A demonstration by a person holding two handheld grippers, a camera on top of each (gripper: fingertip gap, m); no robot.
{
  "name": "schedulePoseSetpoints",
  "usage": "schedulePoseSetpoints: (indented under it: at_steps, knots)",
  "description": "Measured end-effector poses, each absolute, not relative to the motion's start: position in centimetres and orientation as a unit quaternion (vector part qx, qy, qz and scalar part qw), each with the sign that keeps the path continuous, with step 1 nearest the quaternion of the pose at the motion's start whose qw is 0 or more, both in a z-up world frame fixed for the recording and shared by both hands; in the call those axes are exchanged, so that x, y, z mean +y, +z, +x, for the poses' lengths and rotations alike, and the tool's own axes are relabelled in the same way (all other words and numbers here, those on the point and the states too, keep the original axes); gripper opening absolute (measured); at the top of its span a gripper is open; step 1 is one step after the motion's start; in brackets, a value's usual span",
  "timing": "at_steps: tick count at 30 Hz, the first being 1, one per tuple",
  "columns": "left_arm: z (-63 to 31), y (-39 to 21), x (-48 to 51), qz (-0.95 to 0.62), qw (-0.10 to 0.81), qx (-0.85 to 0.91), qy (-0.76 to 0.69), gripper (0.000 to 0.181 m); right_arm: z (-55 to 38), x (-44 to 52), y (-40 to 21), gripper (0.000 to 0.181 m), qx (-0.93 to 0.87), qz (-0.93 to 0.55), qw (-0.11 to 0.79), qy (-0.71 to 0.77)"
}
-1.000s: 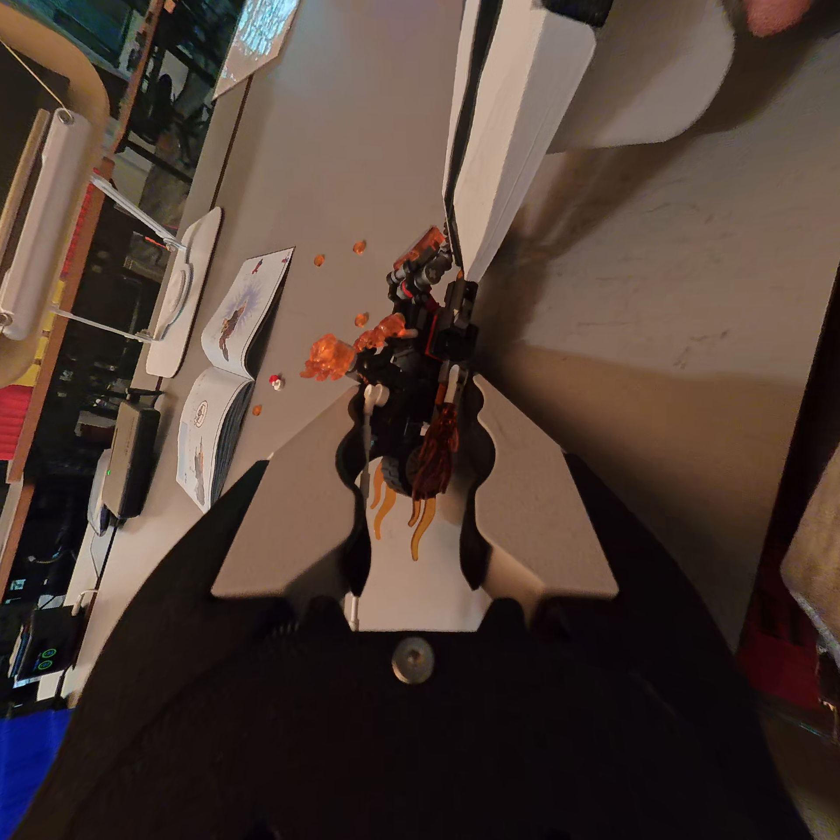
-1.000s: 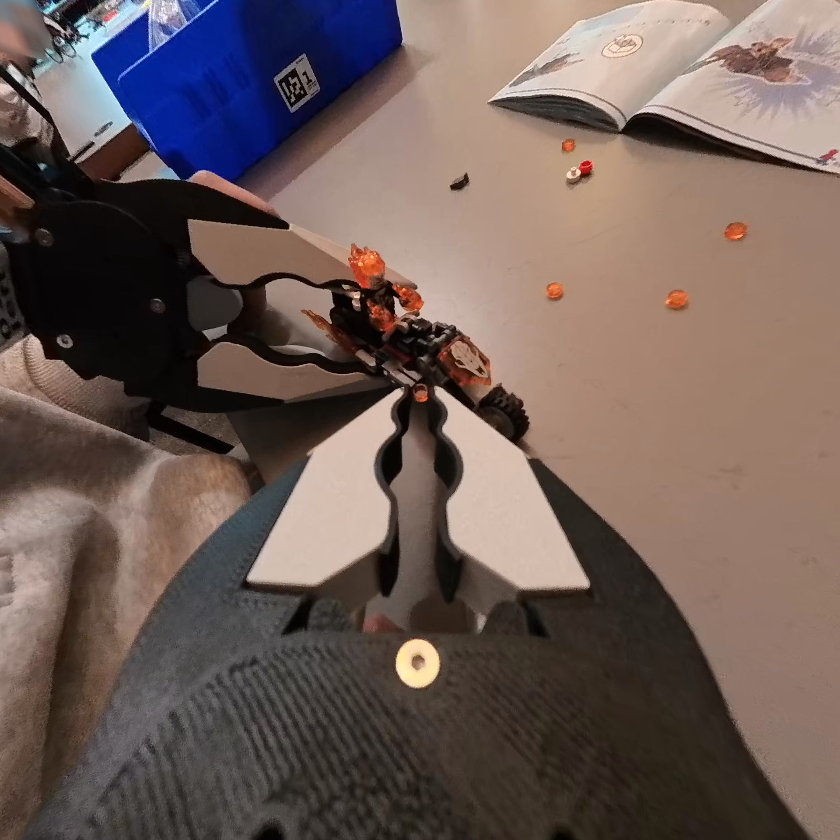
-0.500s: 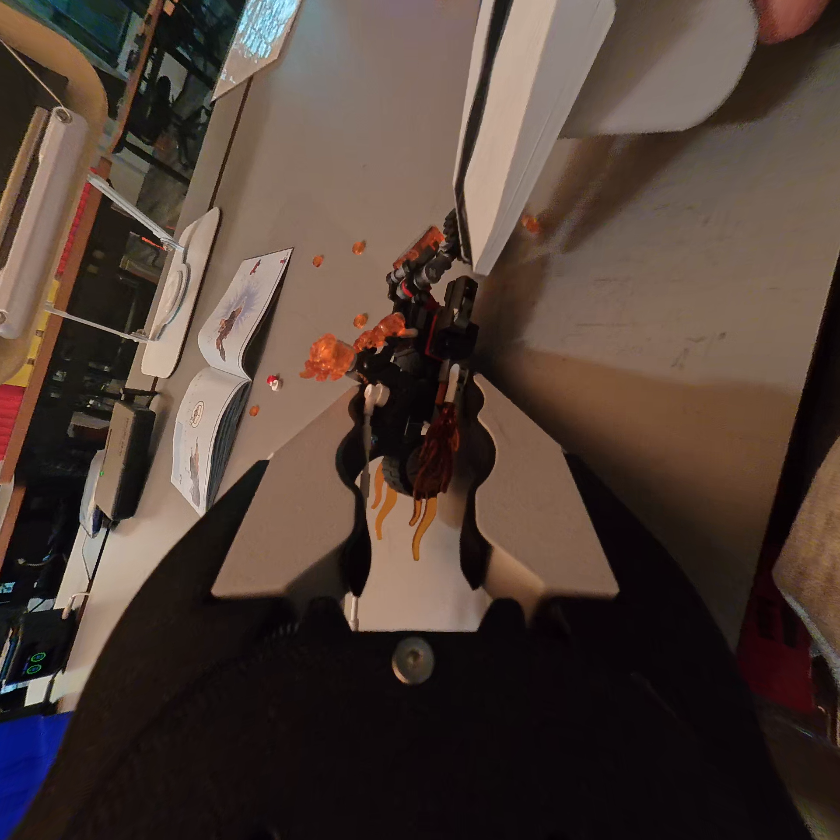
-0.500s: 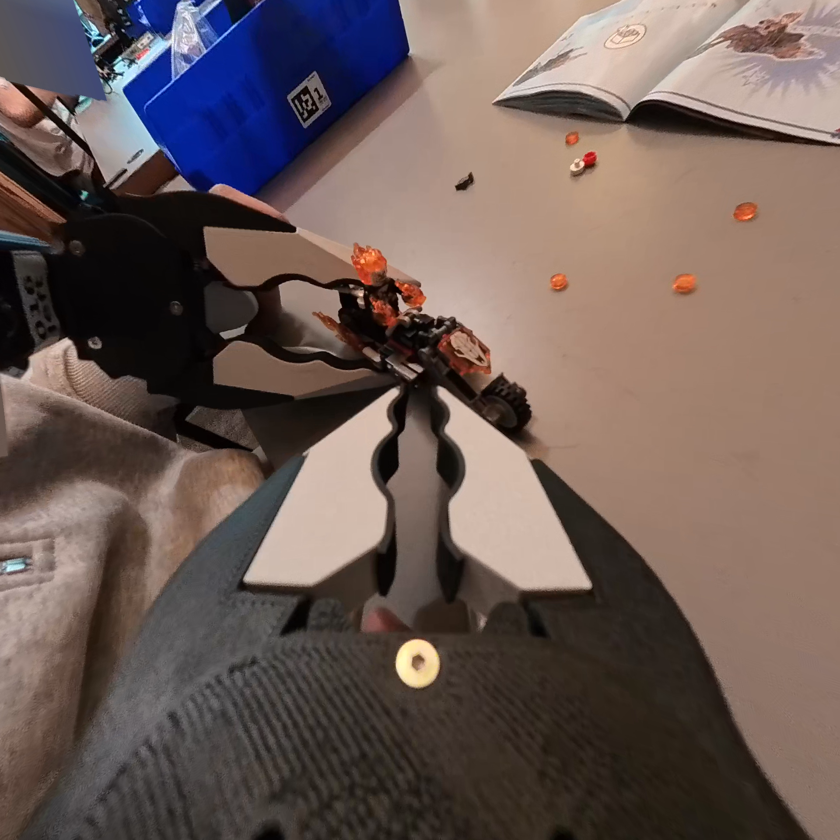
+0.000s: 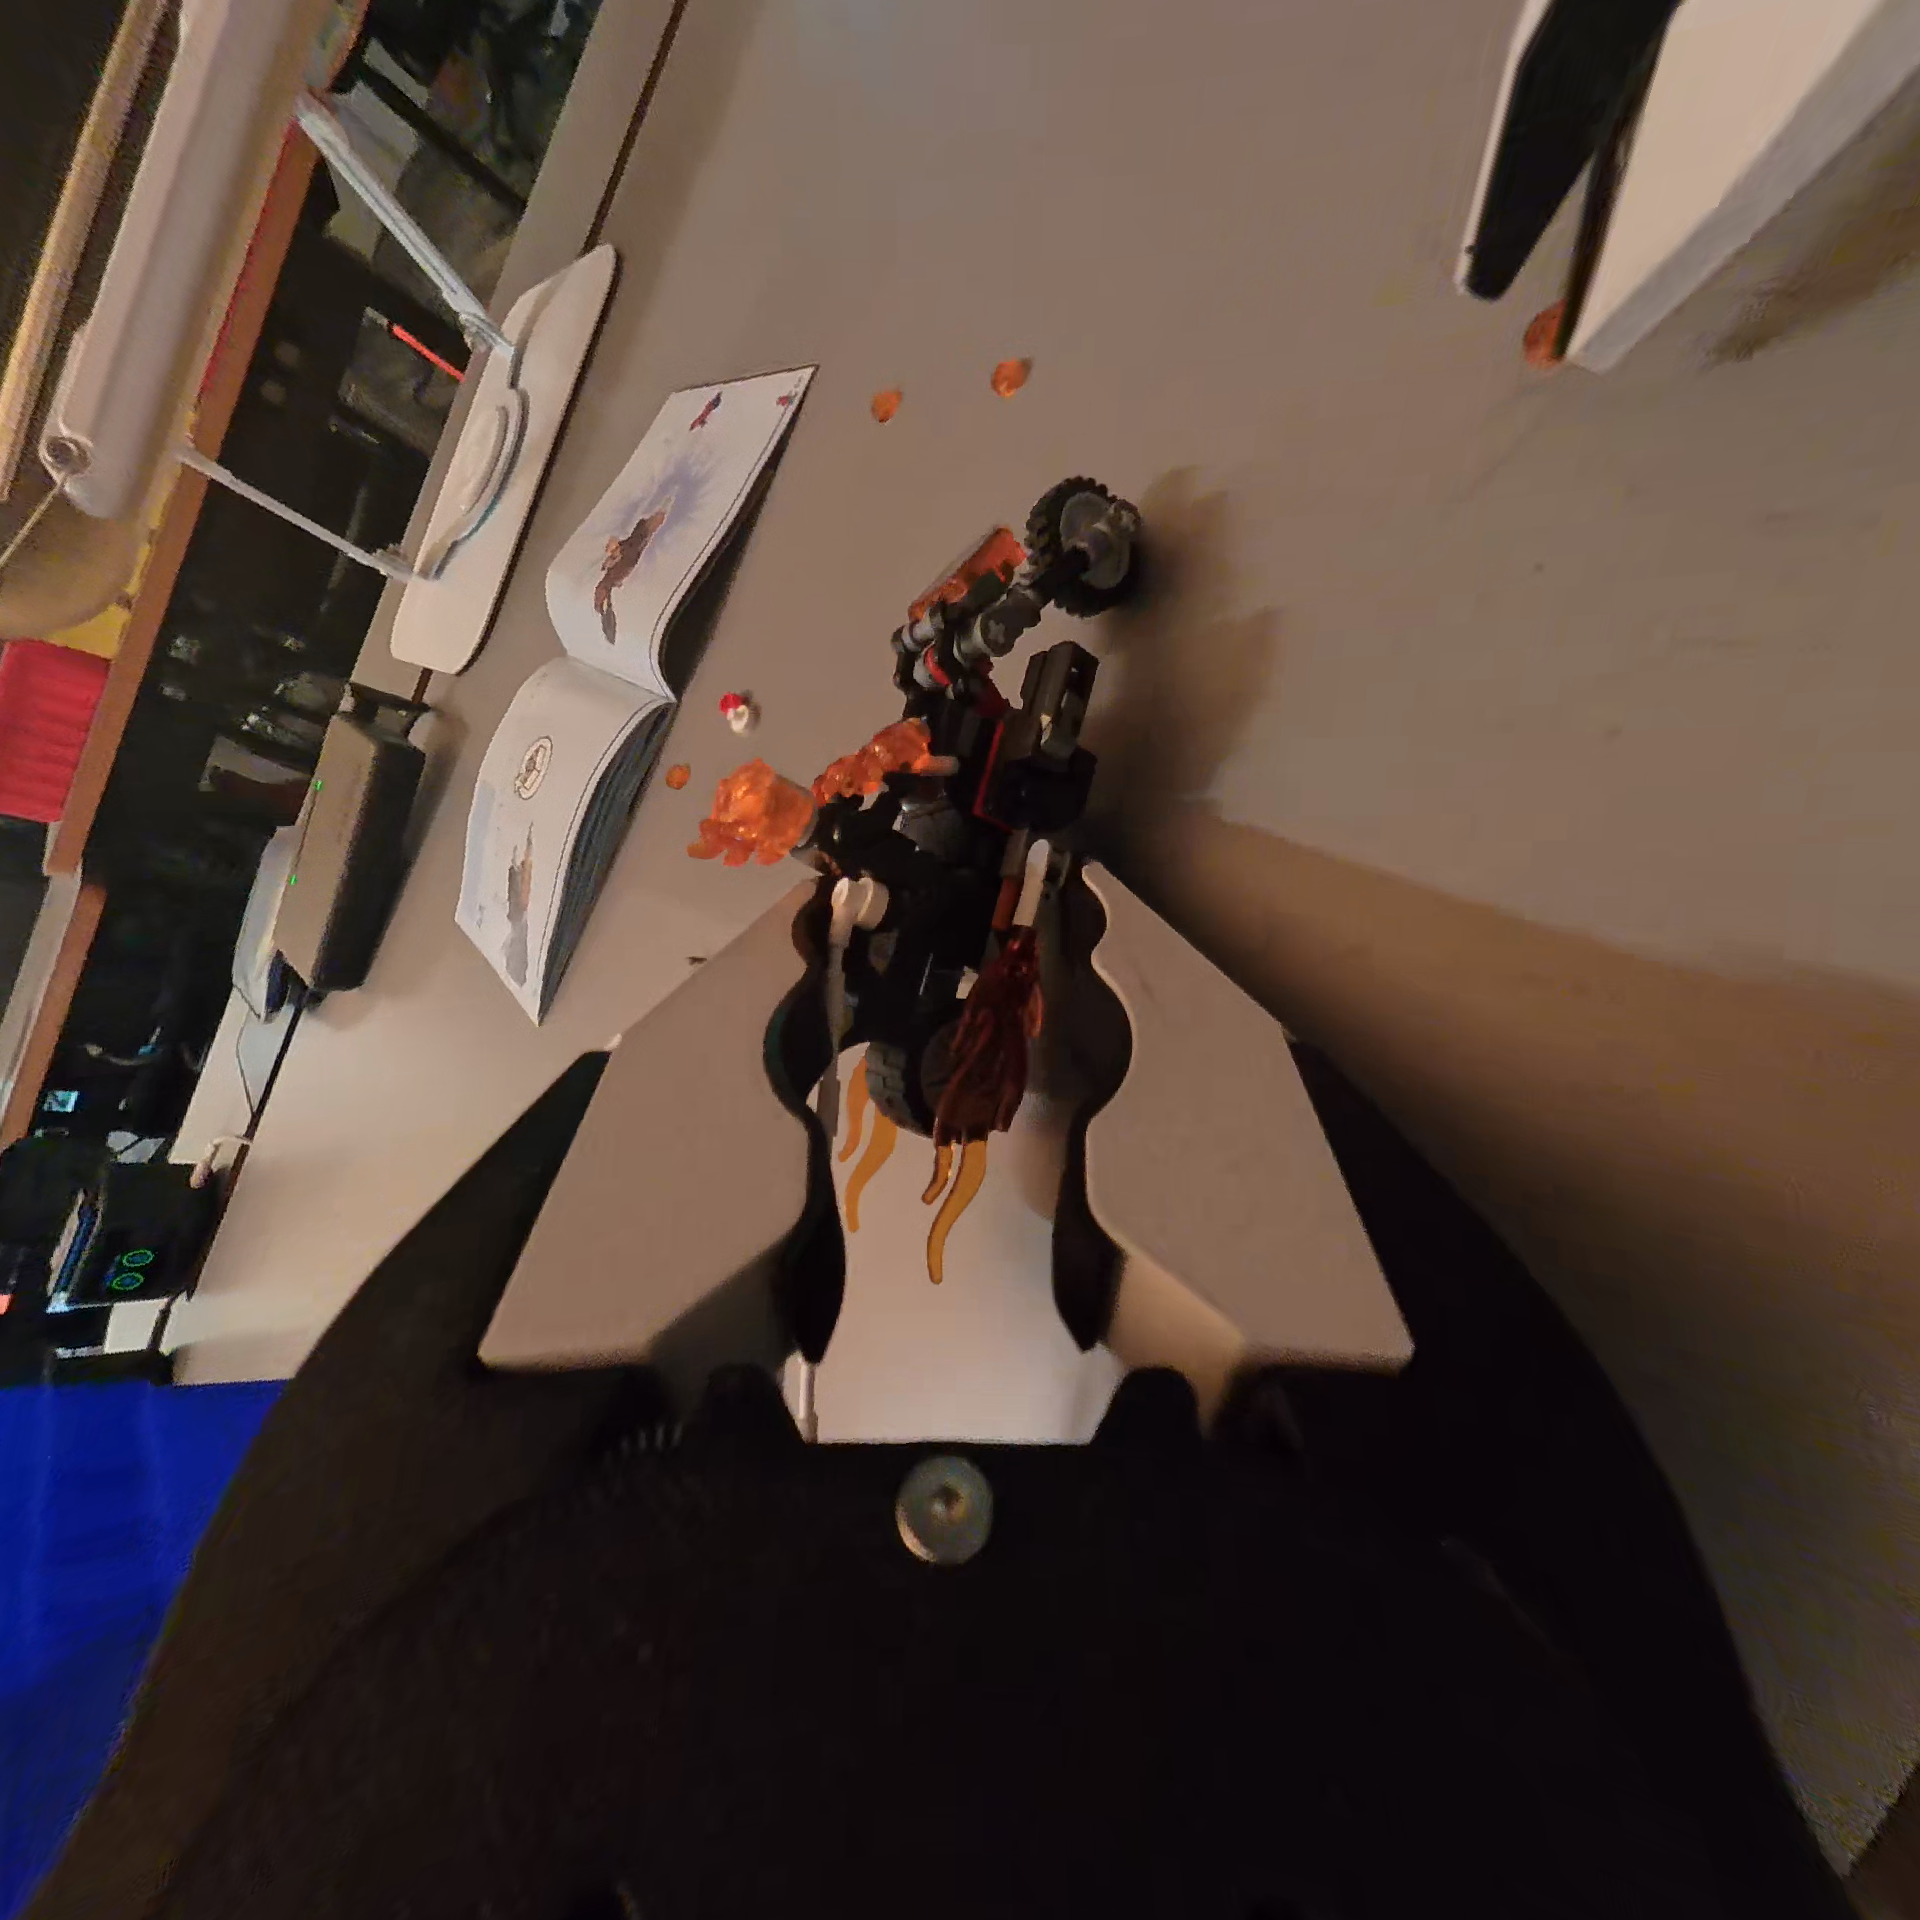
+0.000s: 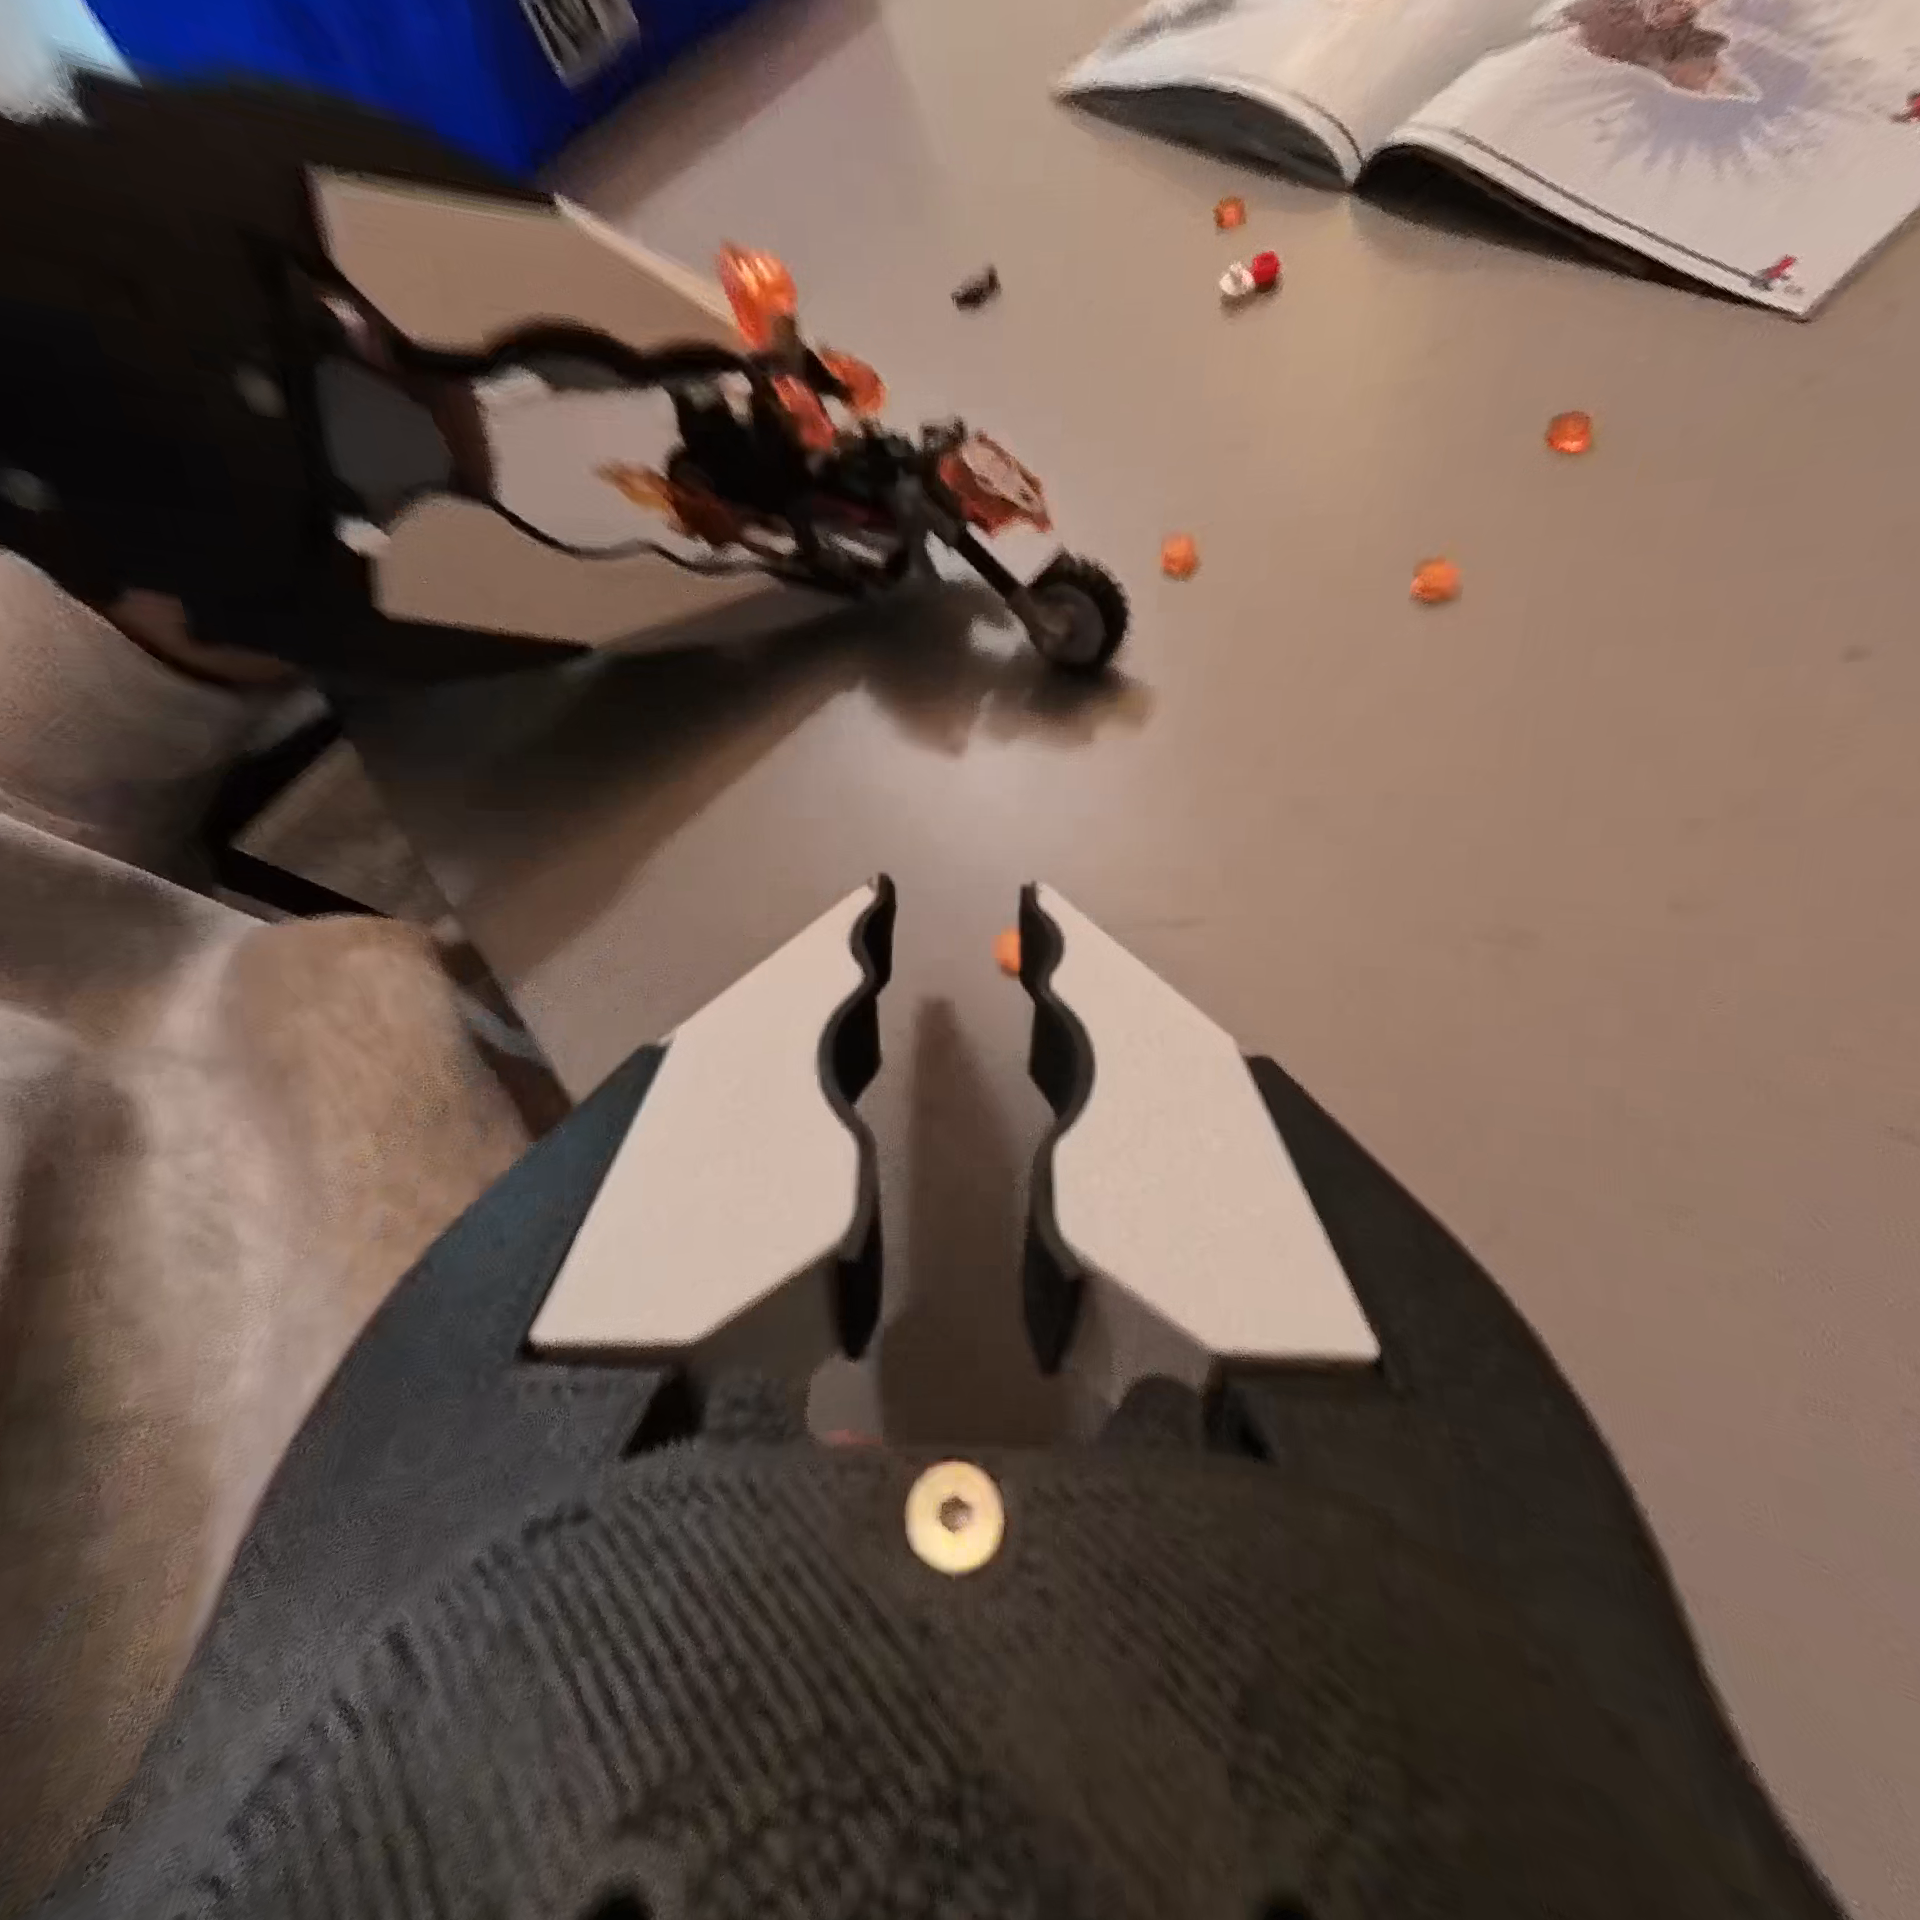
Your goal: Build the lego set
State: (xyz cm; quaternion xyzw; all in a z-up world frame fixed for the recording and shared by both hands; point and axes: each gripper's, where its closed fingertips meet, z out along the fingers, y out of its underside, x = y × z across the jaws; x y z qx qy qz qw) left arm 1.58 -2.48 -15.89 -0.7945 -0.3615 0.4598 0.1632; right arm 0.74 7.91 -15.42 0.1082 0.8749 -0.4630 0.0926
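your right gripper [image 6: 954, 902]: jaws slightly parted over the table [image 6: 1455, 935], an orange stud [image 6: 1006, 950] by the right one. beyond: left gripper [image 6: 727, 457] clamping the lego motorcycle [image 6: 883, 499]; open booklet [image 6: 1558, 135] far right.

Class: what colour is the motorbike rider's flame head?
Translucent orange flame head, clearest in the left wrist view.

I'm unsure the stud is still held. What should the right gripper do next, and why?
Probably shut the right gripper on the orange stud again. Its jaws stand apart, the stud clinging to one finger, clear of the bike that the left gripper holds by its rear.
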Motion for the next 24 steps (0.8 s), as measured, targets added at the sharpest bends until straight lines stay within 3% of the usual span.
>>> schedulePoseSetpoints:
  at_steps: [4, 10, 17, 24]
  knots:
    - [1.5, -16.0, -2.2, -0.798, 0.155, -0.351, 0.465, 0.043, -0.7, 9.3, -17.0, 0.022, 0.903, 0.086, 0.010, -0.420]
    - [1.7, -15.5, -2.0, -0.797, 0.171, -0.355, 0.458, 0.052, -0.1, 9.0, -16.9, 0.021, 0.904, 0.073, 0.020, -0.421]
    - [1.9, -14.3, -1.8, -0.778, 0.241, -0.386, 0.433, 0.055, -0.4, 8.8, -17.1, 0.006, 0.906, 0.075, 0.011, -0.415]
    - [1.2, -14.0, -5.1, -0.741, 0.272, -0.467, 0.400, 0.067, -0.3, 8.6, -17.1, 0.005, 0.908, 0.067, 0.014, -0.414]
